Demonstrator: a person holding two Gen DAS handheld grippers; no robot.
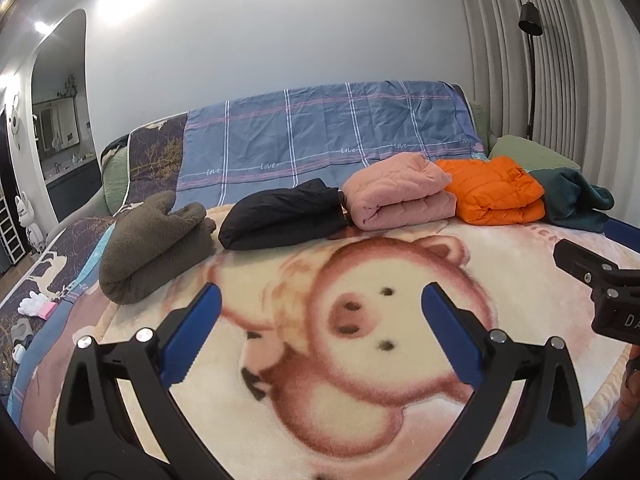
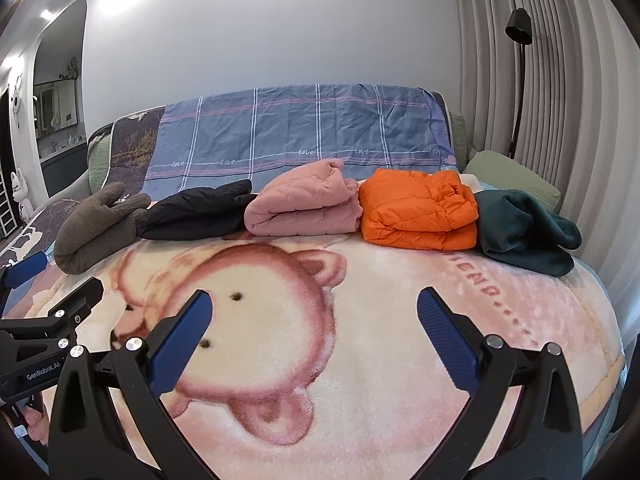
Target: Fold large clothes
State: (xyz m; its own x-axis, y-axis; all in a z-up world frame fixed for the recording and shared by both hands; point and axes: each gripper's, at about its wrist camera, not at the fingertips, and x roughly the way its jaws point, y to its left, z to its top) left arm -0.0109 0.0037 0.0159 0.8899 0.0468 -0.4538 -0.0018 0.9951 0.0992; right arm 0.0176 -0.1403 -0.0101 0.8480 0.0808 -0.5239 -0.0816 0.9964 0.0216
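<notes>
Several folded garments lie in a row across the far side of the bed: a brown fleece (image 1: 154, 246) (image 2: 96, 226), a black jacket (image 1: 280, 216) (image 2: 196, 210), a pink quilted coat (image 1: 398, 192) (image 2: 304, 202), an orange puffer jacket (image 1: 492, 192) (image 2: 416, 210) and a dark teal garment (image 1: 576, 200) (image 2: 524, 232). My left gripper (image 1: 320, 300) is open and empty above the bear-print blanket (image 1: 360, 360). My right gripper (image 2: 314, 304) is open and empty above the same blanket (image 2: 360, 340). Each gripper shows at the edge of the other's view.
A blue plaid sheet (image 1: 328, 132) covers the headboard behind the clothes. A green pillow (image 2: 512, 178) lies at the right. A black floor lamp (image 2: 518, 80) stands by the curtains. White gloves (image 1: 36, 304) lie at the bed's left edge.
</notes>
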